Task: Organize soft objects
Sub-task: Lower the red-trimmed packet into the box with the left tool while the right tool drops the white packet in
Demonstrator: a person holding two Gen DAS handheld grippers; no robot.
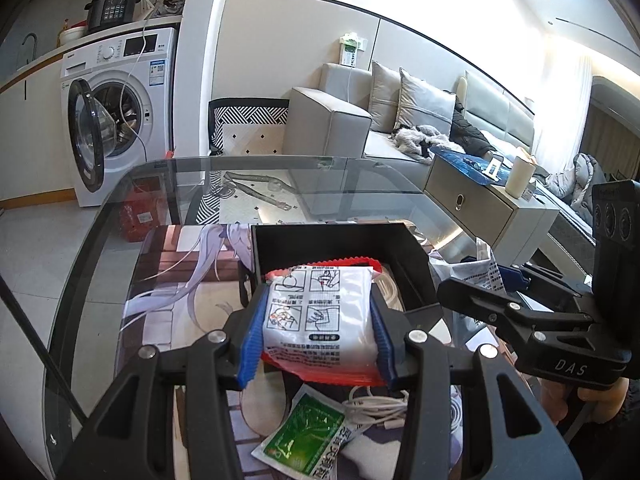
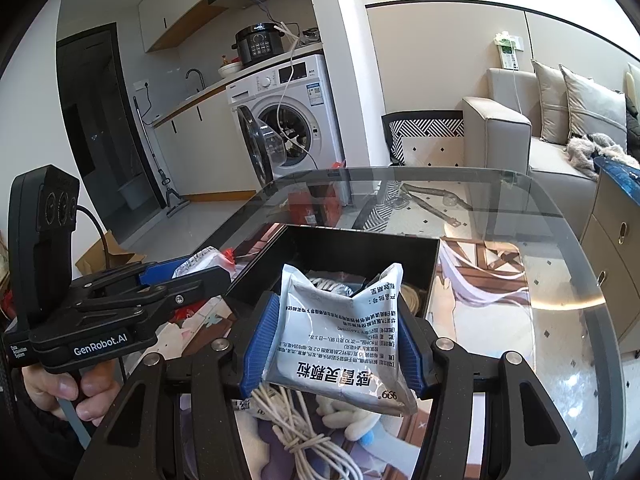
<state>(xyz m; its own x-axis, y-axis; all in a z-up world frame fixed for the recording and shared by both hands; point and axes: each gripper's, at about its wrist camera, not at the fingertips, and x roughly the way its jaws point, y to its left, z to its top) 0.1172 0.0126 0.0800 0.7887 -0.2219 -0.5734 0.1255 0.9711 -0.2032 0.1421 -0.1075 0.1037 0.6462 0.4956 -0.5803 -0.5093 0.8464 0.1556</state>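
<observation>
My left gripper [image 1: 318, 328] is shut on a white packet with red edges [image 1: 320, 316], held above the table in front of the black box [image 1: 332, 240]. My right gripper [image 2: 336, 344] is shut on a silvery white packet with printed text [image 2: 340, 344], also lifted near the black box [image 2: 360, 248]. The box holds a coiled cable and other items. In the left wrist view the right gripper [image 1: 476, 292] shows at the right with its packet [image 1: 480, 272]. The left gripper [image 2: 180, 280] appears at the left of the right wrist view.
A green sachet [image 1: 304, 436] and a white cable bundle [image 1: 376, 404] lie on the printed mat over the glass table [image 1: 240, 172]. A cable coil [image 2: 304, 432] and a small plush toy [image 2: 352, 412] lie below the right gripper. Washing machine, sofa and cabinet stand beyond.
</observation>
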